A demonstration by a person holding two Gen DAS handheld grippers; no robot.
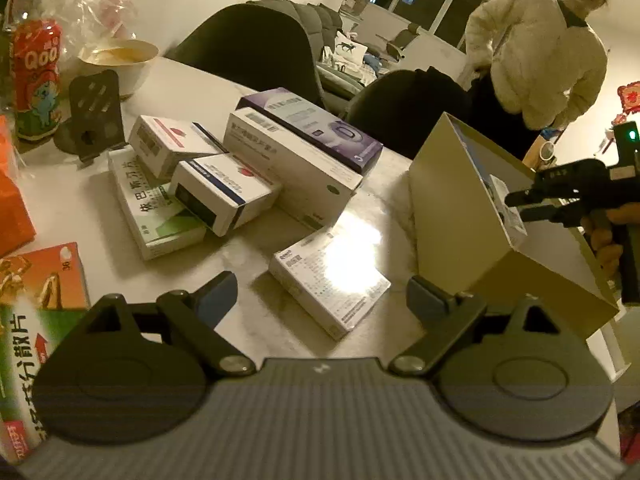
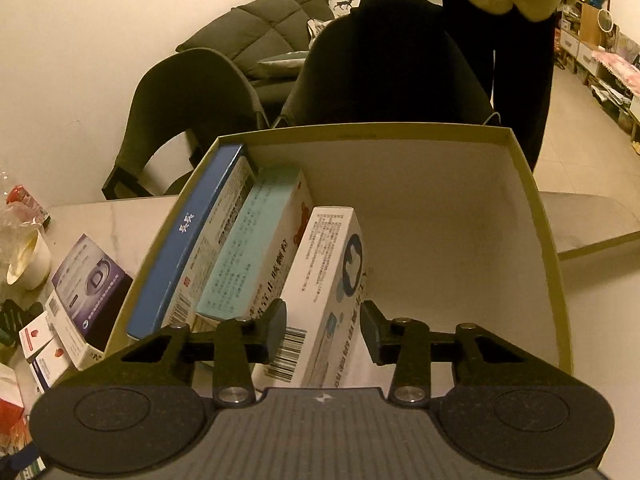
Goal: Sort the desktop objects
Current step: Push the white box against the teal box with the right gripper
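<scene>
Medicine boxes point(image 1: 224, 196) overlap, labels blurred; left gripper point(image 1: 320, 300) wide; right gripper point(image 2: 324, 328) narrow astride white box point(image 2: 320, 272), contact unclear.

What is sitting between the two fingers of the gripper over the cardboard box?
In the right wrist view, a white medicine carton stands on edge inside the cardboard box, between the right gripper fingers; neither pad clearly touches it.

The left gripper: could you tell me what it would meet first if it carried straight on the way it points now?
Most likely the small white box lying flat on the table, which sits just ahead, between the open fingers of the left gripper. Depth is unclear in this fisheye view.
</scene>
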